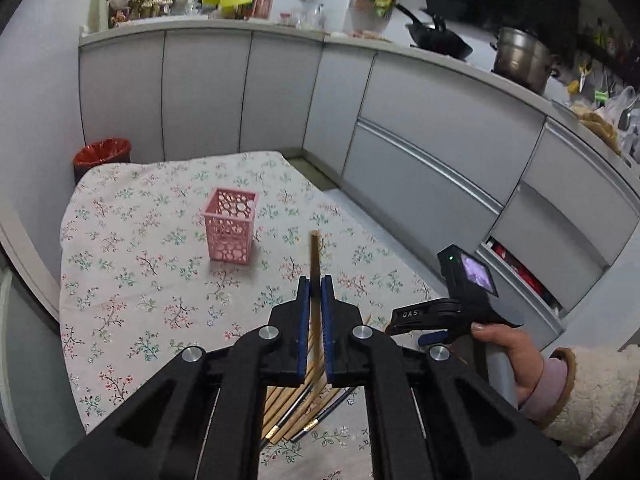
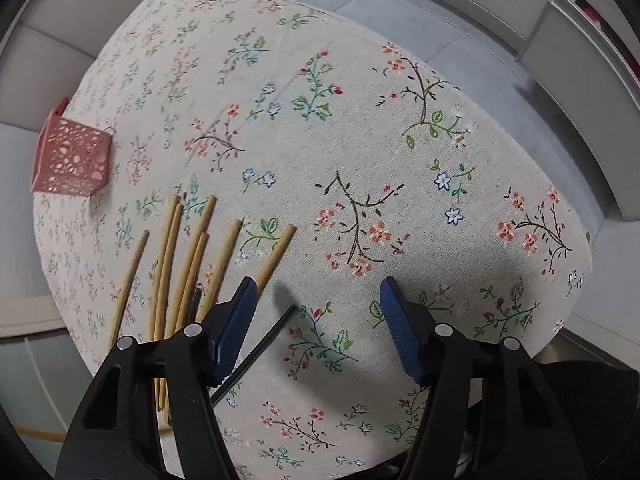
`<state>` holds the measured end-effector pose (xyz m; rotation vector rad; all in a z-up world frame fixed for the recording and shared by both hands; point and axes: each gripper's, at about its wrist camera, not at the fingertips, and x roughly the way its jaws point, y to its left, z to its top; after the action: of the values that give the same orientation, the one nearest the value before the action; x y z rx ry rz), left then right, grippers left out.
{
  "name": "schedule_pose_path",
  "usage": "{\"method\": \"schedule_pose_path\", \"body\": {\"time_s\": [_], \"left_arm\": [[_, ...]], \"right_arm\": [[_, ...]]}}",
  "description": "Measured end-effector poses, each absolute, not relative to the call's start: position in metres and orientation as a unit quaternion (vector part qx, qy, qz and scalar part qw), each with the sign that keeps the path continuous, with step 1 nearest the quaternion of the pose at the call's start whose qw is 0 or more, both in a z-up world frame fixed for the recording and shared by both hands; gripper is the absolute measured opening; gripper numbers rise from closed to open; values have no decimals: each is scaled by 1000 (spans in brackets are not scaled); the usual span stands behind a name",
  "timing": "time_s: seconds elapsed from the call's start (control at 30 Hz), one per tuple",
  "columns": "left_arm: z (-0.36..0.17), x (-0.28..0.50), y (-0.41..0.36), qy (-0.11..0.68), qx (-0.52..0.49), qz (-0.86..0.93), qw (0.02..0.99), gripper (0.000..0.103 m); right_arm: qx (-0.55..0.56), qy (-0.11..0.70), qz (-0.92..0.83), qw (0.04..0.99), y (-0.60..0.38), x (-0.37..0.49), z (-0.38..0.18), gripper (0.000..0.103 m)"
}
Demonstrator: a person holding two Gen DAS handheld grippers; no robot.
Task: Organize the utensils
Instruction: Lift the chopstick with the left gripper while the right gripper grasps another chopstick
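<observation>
My left gripper [image 1: 315, 280] is shut on a wooden chopstick [image 1: 315, 256] that points up and forward, above the floral tablecloth [image 1: 132, 280]. A pink perforated holder [image 1: 231, 225] stands upright on the cloth, ahead and to the left. Several wooden and dark chopsticks [image 1: 296, 408] lie on the cloth under the left gripper. In the right wrist view, my right gripper [image 2: 318, 292] is open and empty over the cloth. Several wooden chopsticks [image 2: 188, 256] lie to its left, a dark one [image 2: 256, 356] runs under its left finger. The pink holder [image 2: 70, 156] shows at far left.
The right gripper body [image 1: 452, 308] and the hand holding it are at the right of the left wrist view. Grey kitchen cabinets [image 1: 420, 128] curve behind the table. A red-lined bin [image 1: 102, 156] stands beyond the table's far left corner.
</observation>
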<state>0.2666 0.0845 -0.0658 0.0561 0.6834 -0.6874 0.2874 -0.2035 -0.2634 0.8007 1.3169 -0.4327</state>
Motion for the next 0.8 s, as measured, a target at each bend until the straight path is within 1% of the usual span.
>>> {"method": "schedule_pose_path", "body": {"time_s": [0.03,0.17,0.27,0.3,0.33,0.37,0.57,0.63,0.67,0.8], "left_arm": [[-64,265,85,321,27,-328,888,6],[-53,258,91,301,7,-339,891,6],[-46,253,94,288,5,-335,897,6],[-45,254,95,286,1,-335,898,6],[-45,254,96,284,-1,-334,899,6],[-45,254,96,283,-2,-333,899,6],[-38,250,97,279,-9,-327,903,6],[-37,249,97,278,-10,-322,905,6],[-37,249,98,279,-11,-320,905,6],[-37,247,104,281,-20,-309,908,6]], "right_arm": [[361,593,-197,692,-203,290,-264,62],[374,596,-197,683,-200,305,-264,53],[379,601,-198,675,-196,315,-267,48],[377,599,-199,677,-193,317,-266,44],[375,600,-200,678,-191,320,-267,44],[374,597,-203,680,-190,320,-266,38],[339,590,-249,689,-171,333,-266,26],[333,585,-261,692,-166,335,-265,18],[330,581,-264,695,-163,337,-265,12],[369,556,-237,706,-158,340,-268,6]]}}
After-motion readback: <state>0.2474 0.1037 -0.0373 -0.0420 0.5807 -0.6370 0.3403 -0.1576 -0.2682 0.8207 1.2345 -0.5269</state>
